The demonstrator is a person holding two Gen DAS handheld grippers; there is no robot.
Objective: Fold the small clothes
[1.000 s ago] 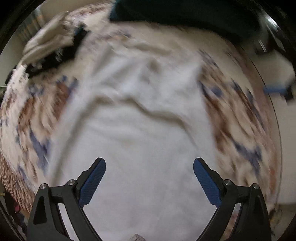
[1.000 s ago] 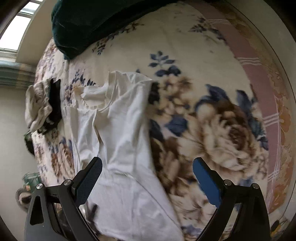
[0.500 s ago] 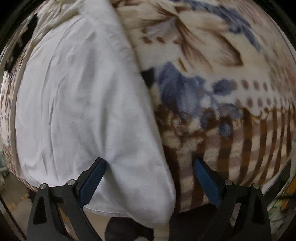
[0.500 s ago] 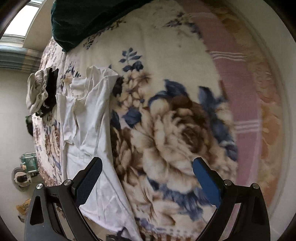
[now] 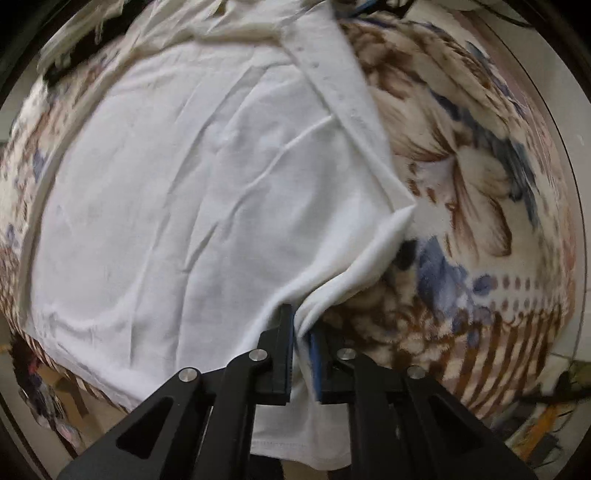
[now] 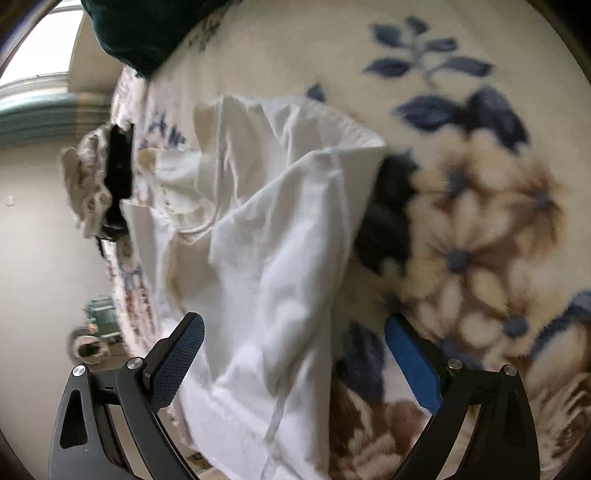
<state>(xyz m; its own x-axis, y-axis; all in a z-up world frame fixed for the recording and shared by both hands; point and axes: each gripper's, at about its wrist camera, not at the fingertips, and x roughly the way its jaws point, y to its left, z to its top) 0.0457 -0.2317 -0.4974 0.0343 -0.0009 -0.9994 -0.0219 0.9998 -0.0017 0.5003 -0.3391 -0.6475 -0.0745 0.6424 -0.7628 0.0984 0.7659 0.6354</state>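
A white T-shirt (image 5: 207, 177) lies spread on a floral blanket (image 5: 461, 177). My left gripper (image 5: 301, 328) is shut on the shirt's lower right hem corner, and the cloth bunches up between its blue pads. In the right wrist view the same white T-shirt (image 6: 280, 236) lies lengthwise with its sleeve and collar at the far end. My right gripper (image 6: 295, 354) is open, low over the shirt's right side, with cloth lying between its fingers (image 6: 177, 362).
A crumpled cream and black pile of clothes (image 6: 99, 184) lies at the blanket's far left edge. A dark green pillow (image 6: 147, 29) sits at the far end. The bed edge and floor (image 6: 40, 280) show on the left.
My left gripper has gone from open to shut on the shirt's hem corner. My right gripper has moved closer to the shirt's right side and stays open.
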